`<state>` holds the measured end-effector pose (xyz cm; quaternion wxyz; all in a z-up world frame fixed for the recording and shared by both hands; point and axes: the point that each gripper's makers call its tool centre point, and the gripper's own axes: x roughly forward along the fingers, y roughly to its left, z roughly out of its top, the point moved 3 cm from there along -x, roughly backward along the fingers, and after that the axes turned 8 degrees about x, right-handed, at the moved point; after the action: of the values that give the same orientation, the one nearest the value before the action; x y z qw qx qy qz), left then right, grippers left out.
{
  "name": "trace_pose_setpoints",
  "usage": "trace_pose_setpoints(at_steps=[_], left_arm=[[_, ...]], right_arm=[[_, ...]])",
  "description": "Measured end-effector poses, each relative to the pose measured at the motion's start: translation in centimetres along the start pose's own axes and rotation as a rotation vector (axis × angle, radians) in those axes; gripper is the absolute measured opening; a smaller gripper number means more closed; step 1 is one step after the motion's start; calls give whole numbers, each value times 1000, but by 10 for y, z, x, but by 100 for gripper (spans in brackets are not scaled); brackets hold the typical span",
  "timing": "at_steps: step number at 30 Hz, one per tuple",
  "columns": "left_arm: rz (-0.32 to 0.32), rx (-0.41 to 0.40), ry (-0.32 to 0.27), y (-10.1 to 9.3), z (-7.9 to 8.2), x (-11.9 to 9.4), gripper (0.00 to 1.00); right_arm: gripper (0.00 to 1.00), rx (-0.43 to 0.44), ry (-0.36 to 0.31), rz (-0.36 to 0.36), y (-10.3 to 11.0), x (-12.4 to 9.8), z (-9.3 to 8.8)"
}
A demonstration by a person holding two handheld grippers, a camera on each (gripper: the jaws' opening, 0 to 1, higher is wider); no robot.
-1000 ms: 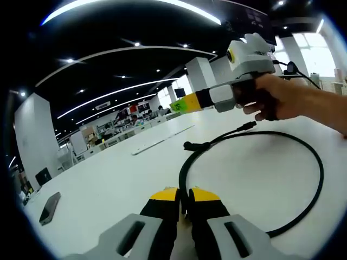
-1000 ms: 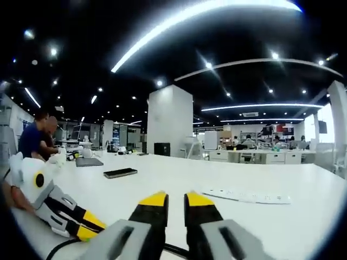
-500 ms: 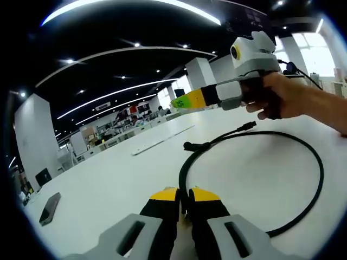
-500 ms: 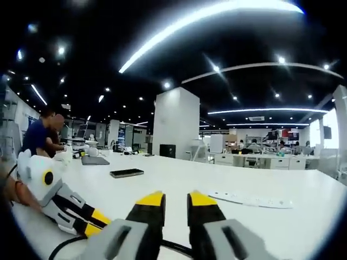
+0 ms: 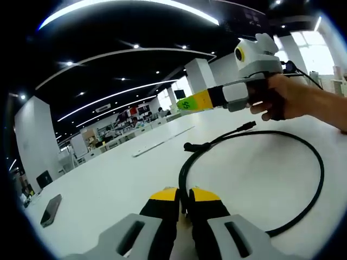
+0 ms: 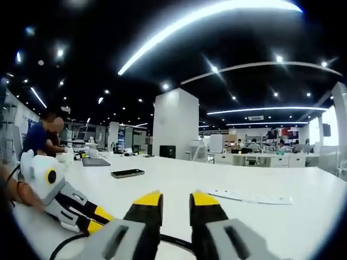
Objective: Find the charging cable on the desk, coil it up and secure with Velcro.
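A black charging cable (image 5: 317, 162) lies in one wide loop on the white desk (image 5: 108, 179). One of its plugs (image 5: 188, 146) rests mid-desk and the other plug (image 5: 248, 126) lies near a hand. My left gripper (image 5: 184, 196) is shut on the cable where the loop comes back to me. A hand (image 5: 282, 97) holds my right gripper (image 5: 187, 103) in the air above the far side of the loop. In the right gripper view my right gripper (image 6: 175, 201) stands slightly open with nothing between its fingers. There the cable (image 6: 172, 240) passes beneath it, and the left gripper (image 6: 97, 219) rests low at the left.
A dark phone (image 5: 50, 210) lies at the desk's left, also seen as a phone (image 6: 128, 173) in the right gripper view. A long white strip (image 6: 252, 197) lies flat further back. A laptop (image 6: 96, 161) and a seated person (image 6: 40, 138) are at the far left.
The right gripper's jaws have parted a little and it has lifted slightly above the loop. The left gripper and the cable have stayed put.
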<state>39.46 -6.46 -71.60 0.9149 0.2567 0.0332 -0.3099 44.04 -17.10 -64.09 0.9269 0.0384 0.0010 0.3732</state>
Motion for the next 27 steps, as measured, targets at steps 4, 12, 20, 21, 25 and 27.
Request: trace_pose_setpoints(at_steps=[4,12,20,21,25,27], left_arm=[[1,0,-1,0,0,1,9],[5,2,-1,-1,-1,1,10],[6,4,0,0,-1,1,10],[6,4,1,0,-1,1,10],[9,5,1,1,-1,2,11],[10,5,2,1,-1,2,11]], right_arm=[[21,-3,-1,4,1,-2,-1],[22,8,-16,-1,-3,-5,2],[22,17,-13,-8,-4,-5,1],[22,20,-14,-10,-5,-6,1],[22,32,-25,-24,-9,-8,3],[22,39,-33,-35,-13,-9,5]])
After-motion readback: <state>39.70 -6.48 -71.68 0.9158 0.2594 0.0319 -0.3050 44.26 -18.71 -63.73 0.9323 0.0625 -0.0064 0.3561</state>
